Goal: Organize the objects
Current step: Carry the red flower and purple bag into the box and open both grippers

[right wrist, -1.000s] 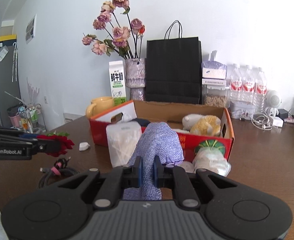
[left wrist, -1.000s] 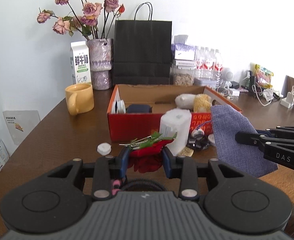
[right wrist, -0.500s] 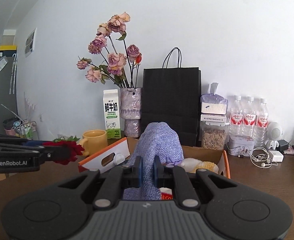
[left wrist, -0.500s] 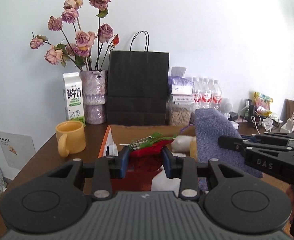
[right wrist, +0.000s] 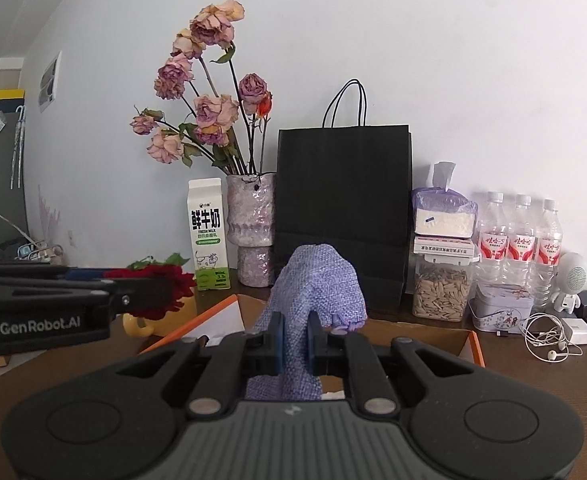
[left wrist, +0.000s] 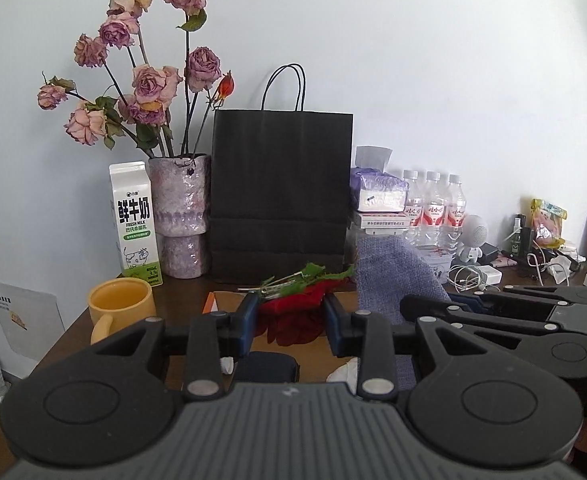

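My left gripper (left wrist: 292, 314) is shut on a red artificial rose (left wrist: 305, 300) with green leaves, held above the near part of the orange cardboard box (left wrist: 213, 300). In the right wrist view the same rose (right wrist: 165, 284) shows at the tip of the left gripper (right wrist: 145, 292). My right gripper (right wrist: 294, 336) is shut on a purple woven pouch (right wrist: 317, 280), which stands up over the box (right wrist: 473, 344). The left wrist view shows that pouch (left wrist: 389, 272) beside the rose, with the right gripper (left wrist: 417, 304) coming in from the right. Most of the box's inside is hidden behind both grippers.
Behind the box stand a black paper bag (left wrist: 281, 192), a vase of dried roses (left wrist: 179, 216), a milk carton (left wrist: 133, 220) and a yellow mug (left wrist: 119, 306). Water bottles (right wrist: 521, 236), a seed jar (right wrist: 441, 292), a tin, cables and chargers (right wrist: 549, 336) crowd the back right.
Both grippers have risen and moved forward over the box with the rose and the pouch; the table's front items have dropped out of view. Neither grip has changed.
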`<state>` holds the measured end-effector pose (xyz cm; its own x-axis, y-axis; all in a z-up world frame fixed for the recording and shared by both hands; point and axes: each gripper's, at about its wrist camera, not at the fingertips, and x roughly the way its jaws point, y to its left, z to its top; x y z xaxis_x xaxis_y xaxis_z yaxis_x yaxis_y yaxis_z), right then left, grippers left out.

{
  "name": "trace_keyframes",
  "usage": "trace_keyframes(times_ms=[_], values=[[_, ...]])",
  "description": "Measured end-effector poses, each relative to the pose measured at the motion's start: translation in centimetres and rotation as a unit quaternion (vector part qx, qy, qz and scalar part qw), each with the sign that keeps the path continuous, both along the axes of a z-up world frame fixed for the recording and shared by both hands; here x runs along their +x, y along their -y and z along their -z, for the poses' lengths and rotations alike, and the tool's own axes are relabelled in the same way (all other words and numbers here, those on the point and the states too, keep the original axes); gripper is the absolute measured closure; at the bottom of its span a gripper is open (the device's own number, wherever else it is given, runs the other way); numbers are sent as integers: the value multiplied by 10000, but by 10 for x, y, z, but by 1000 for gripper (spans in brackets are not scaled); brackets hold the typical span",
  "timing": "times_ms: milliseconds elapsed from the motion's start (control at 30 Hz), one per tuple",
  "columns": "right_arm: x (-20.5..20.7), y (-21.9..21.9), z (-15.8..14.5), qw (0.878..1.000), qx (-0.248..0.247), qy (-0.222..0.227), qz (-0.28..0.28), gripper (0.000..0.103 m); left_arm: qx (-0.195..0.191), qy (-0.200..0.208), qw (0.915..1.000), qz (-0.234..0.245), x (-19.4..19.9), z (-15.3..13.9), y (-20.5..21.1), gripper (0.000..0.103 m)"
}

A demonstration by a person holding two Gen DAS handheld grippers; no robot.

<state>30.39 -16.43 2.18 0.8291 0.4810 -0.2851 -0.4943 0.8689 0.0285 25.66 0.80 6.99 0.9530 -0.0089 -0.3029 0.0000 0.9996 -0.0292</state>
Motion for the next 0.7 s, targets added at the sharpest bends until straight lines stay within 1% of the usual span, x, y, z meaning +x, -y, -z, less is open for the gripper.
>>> trace_keyframes(times_ms=[167, 267, 333, 600, 633, 667, 700], values=[[30, -9, 9, 9999, -3, -155, -1, 93, 40, -178, 9998, 36, 38, 11, 2, 68], [42, -12, 21, 9995, -83, -295, -16, 93, 18, -305, 9995, 94, 57, 21, 0, 68], [51, -11, 29, 9990, -147, -428, -21, 93, 71, -442, 9989, 117, 67, 29, -2, 68], [65, -6, 47, 9974, -236, -677, 83, 93, 159, -660, 9977, 49, 81, 45, -9, 68], [65, -7, 48, 9973, -268, -680, 89, 90, 172, -663, 9976, 38, 81, 46, -8, 67], [64, -7, 49, 9971, -304, -685, 96, 86, 175, -661, 9977, 17, 81, 46, -7, 64], [64, -8, 50, 9970, -340, -685, 140, 85, 174, -659, 9977, -19, 80, 46, -7, 59]])
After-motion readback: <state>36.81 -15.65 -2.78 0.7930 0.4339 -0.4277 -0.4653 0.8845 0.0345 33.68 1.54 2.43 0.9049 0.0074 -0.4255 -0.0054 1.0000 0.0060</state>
